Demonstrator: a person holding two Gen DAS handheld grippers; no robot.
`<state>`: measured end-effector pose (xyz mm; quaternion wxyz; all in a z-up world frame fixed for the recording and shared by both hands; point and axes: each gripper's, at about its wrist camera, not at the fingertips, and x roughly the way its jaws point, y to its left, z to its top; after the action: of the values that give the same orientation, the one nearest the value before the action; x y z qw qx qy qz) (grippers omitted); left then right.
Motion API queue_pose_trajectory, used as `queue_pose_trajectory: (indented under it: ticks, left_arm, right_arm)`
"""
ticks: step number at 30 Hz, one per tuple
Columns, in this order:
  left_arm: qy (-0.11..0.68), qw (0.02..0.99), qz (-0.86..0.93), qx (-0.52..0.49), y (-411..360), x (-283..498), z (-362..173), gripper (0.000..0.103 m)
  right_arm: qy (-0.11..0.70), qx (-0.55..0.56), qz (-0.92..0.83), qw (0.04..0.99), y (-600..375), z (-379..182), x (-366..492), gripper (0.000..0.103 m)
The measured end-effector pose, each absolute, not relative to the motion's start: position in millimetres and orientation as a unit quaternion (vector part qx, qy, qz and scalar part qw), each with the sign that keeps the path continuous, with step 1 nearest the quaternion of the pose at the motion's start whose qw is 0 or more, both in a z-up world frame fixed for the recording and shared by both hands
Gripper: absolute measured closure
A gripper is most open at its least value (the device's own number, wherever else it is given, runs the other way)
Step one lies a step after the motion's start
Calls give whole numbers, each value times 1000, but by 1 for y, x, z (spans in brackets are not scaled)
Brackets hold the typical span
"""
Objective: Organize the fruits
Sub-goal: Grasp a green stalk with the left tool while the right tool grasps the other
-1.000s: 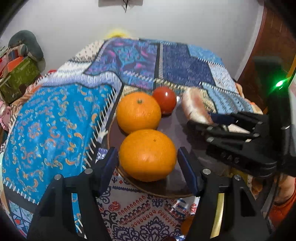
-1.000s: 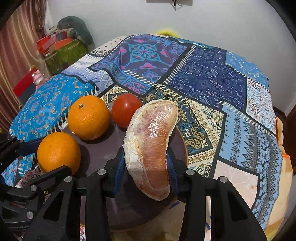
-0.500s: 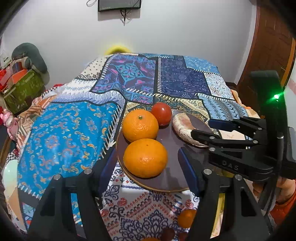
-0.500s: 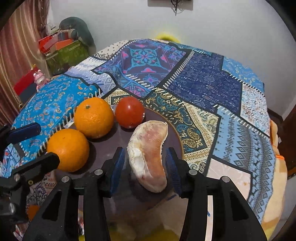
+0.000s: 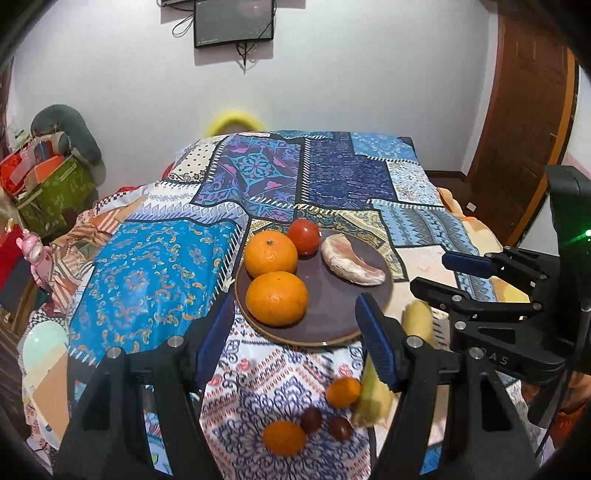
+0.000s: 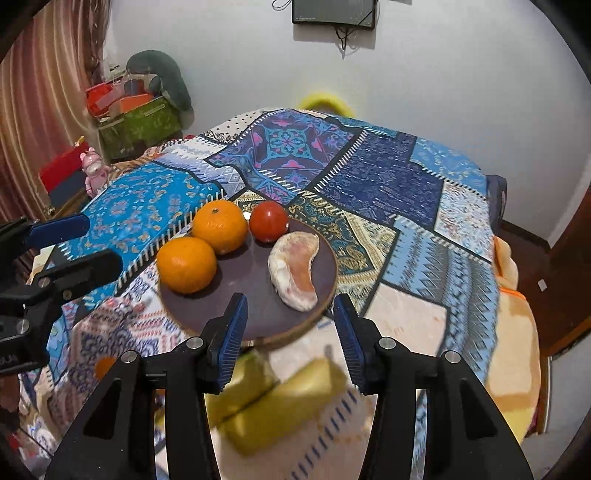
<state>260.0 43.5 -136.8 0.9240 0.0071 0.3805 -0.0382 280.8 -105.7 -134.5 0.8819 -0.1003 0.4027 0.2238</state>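
Left-wrist view: the left hand-held gripper (image 5: 295, 339) is held open and empty above the quilt (image 5: 155, 269), its blue pads set wide on either side of the near rim of the plate (image 5: 332, 310). On the plate four fruits are seen: one orange (image 5: 276, 298) at 7 o'clock, a second orange (image 5: 271, 253) at 10 o'clock and touching the first, a tomato (image 5: 303, 236) at 12 o'clock just beside the second orange, and a pomelo wedge (image 5: 351, 265) at 2 o'clock, apart from the others. Off the plate, toward the camera, a small orange (image 5: 343, 392), another small orange (image 5: 283, 437), two dark plums (image 5: 325, 422) and a banana (image 5: 373, 400) are laid on the quilt. At 3 o'clock the right hand-held gripper (image 5: 439, 271) is seen from the side, its fingers parted and nothing held.

Right-wrist view: the right hand-held gripper (image 6: 290, 328) is shown open and empty, the jaws spread just short of the plate (image 6: 258, 317) edge. The pomelo wedge (image 6: 295, 275) is seen lying at the right of the plate, the tomato (image 6: 268, 220) at 12 o'clock, and the two oranges (image 6: 186, 264) at 9 to 10 o'clock. Blurred yellow bananas (image 6: 280, 402) are seen between the fingers, below the plate. The left hand-held gripper (image 6: 88, 243) is seen at 9 o'clock, open. A monitor (image 6: 334, 13) is mounted on the wall (image 6: 443, 74) behind the bed.
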Motion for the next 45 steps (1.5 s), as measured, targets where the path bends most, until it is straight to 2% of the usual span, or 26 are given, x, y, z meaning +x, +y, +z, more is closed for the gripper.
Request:
queue_pose_trajectory:
  ticks: [5, 20, 23, 26, 34, 40, 44, 45]
  left_arm:
    - [389, 920, -44, 19, 33, 243, -137, 35]
    - [432, 900, -49, 23, 23, 222, -173, 35]
    - [439, 896, -54, 23, 21, 225, -179, 35]
    - [444, 893, -62, 23, 15, 230, -185, 35]
    - [469, 877, -98, 30, -13, 251, -207, 50]
    - [483, 868, -111, 41, -32, 267, -222, 51]
    - [496, 859, -119, 45, -41, 281, -235, 64]
    - [500, 857, -117, 45, -42, 283, -238, 64]
  right_arm:
    - [408, -98, 214, 882, -116, -137, 261, 51]
    - [475, -101, 225, 845, -111, -196, 235, 50]
    - [475, -99, 226, 845, -109, -202, 238, 45]
    - [475, -85, 236, 844, -115, -204, 239, 44]
    - [480, -53, 230, 845, -153, -203, 238, 44]
    - [477, -49, 214, 851, -179, -197, 237, 44]
    - [475, -42, 200, 856, -191, -189, 242, 45]
    - [473, -38, 202, 857, -192, -187, 243, 45]
